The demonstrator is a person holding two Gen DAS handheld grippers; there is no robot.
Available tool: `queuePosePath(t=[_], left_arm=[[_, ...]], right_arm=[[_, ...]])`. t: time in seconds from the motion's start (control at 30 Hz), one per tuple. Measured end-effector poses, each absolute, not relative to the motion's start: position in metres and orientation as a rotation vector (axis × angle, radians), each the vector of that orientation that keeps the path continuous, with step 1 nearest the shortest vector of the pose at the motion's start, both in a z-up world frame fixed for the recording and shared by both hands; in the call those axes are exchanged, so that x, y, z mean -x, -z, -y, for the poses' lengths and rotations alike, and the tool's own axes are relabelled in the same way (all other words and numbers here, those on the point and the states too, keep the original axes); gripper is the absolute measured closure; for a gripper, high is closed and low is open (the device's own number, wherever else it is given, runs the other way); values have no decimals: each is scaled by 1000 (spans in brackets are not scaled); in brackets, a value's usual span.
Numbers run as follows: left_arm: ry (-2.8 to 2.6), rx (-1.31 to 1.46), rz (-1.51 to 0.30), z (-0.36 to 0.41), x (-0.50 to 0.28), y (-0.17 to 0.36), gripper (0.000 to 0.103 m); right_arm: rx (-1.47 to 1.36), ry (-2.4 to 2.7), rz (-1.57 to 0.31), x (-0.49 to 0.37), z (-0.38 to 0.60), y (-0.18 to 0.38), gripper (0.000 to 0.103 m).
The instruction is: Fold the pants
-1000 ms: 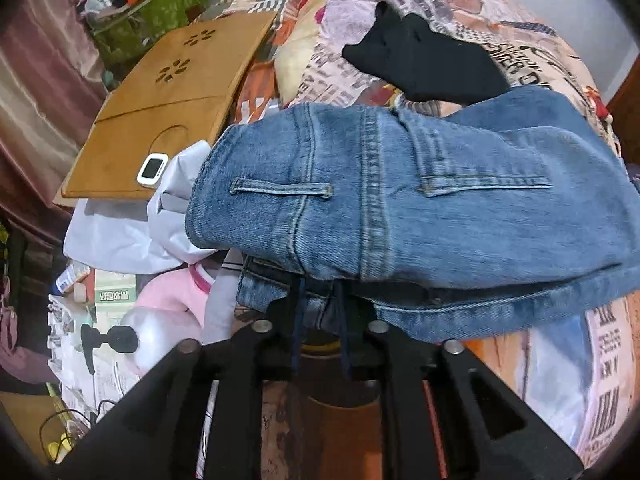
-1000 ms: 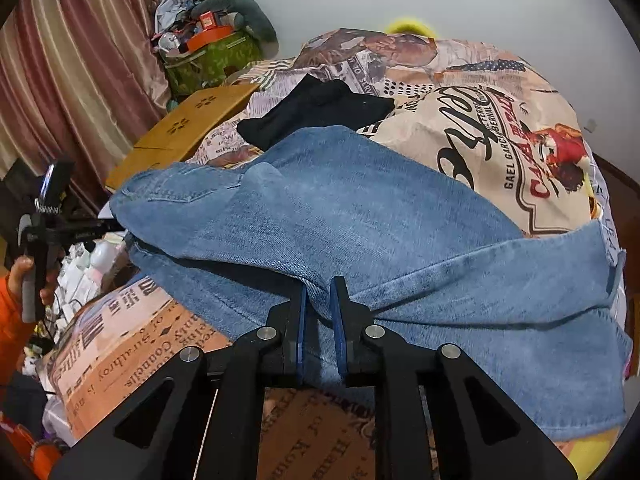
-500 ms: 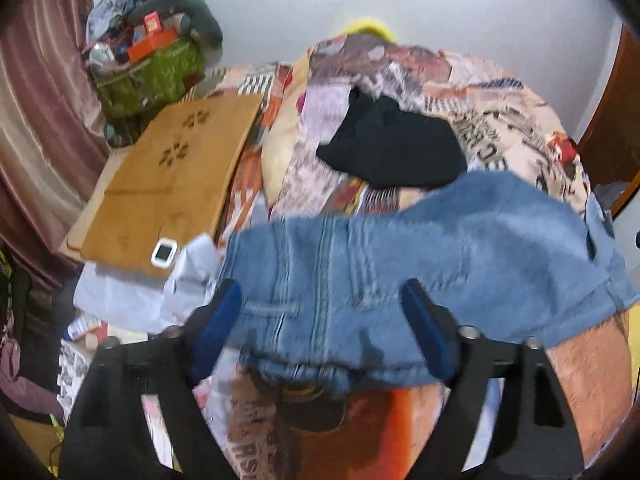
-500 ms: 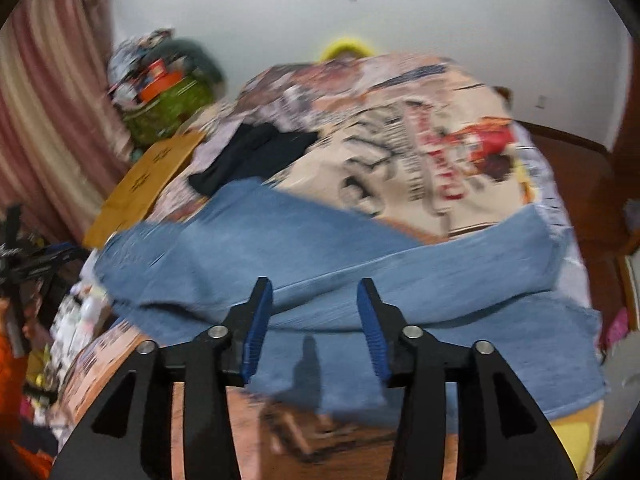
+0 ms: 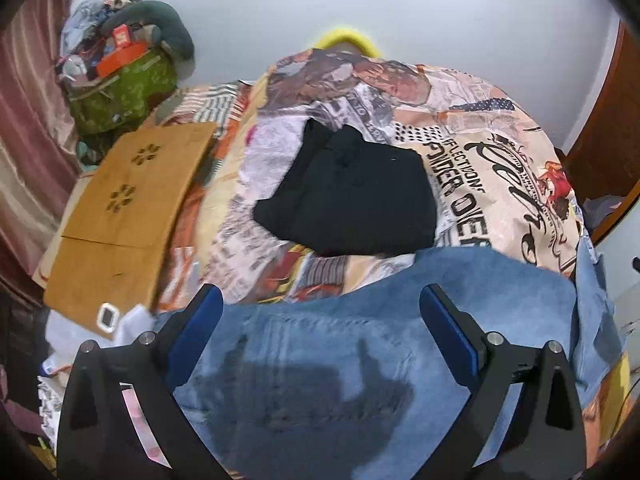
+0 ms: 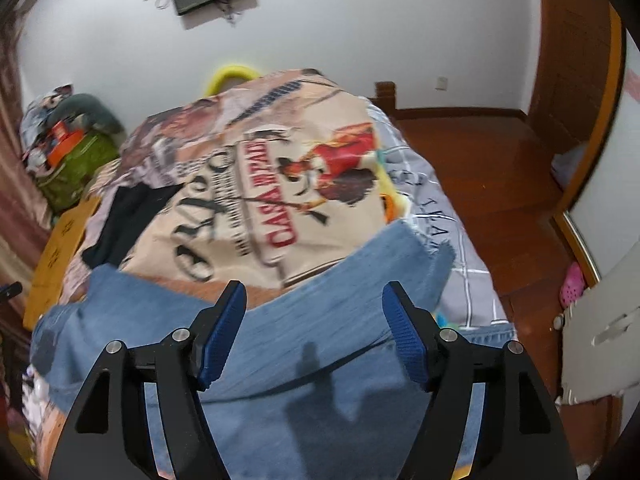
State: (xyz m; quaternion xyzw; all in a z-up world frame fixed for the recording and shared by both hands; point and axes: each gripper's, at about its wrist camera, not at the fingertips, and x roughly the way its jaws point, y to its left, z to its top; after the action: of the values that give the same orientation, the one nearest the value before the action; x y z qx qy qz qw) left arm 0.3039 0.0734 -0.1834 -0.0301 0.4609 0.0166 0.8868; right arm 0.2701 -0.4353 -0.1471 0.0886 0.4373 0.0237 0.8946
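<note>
Blue denim pants (image 5: 360, 344) lie folded across the near part of a bed covered by a printed bedspread (image 5: 500, 168). My left gripper (image 5: 320, 320) hangs above their waist end, its jaws wide and still opening, nothing between the blue pads (image 5: 196, 328). The right wrist view shows the same pants (image 6: 320, 320) stretching under my right gripper (image 6: 314, 332), whose jaws are also opening and hold nothing. Both grippers are lifted clear of the denim and cast shadows on it.
A folded black garment (image 5: 352, 196) lies on the bedspread beyond the pants. A wooden lap board (image 5: 124, 216) rests at the bed's left edge, with a green bag (image 5: 120, 88) of clutter behind. Wooden floor (image 6: 500, 168) and a white panel (image 6: 600, 328) lie to the right.
Both grippers were shut on the pants' near edge a second ago; they have let go, spread their jaws and pulled back and up. The right gripper has also swung to the right.
</note>
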Motion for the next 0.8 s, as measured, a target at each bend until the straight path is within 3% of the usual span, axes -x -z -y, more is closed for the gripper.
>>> queuePosePath(t=[0.33, 0.6, 0.8], left_arm=[[-62, 55, -1014, -55, -351, 221, 3], [-55, 32, -1076, -48, -367, 254, 3], [-54, 24, -1106, -42, -367, 266, 3]], right_arm=[[-266, 37, -988, -343, 475, 212, 36], [-343, 98, -1081, -389, 495, 254, 49], [-461, 119, -1158, -402, 504, 285, 75]])
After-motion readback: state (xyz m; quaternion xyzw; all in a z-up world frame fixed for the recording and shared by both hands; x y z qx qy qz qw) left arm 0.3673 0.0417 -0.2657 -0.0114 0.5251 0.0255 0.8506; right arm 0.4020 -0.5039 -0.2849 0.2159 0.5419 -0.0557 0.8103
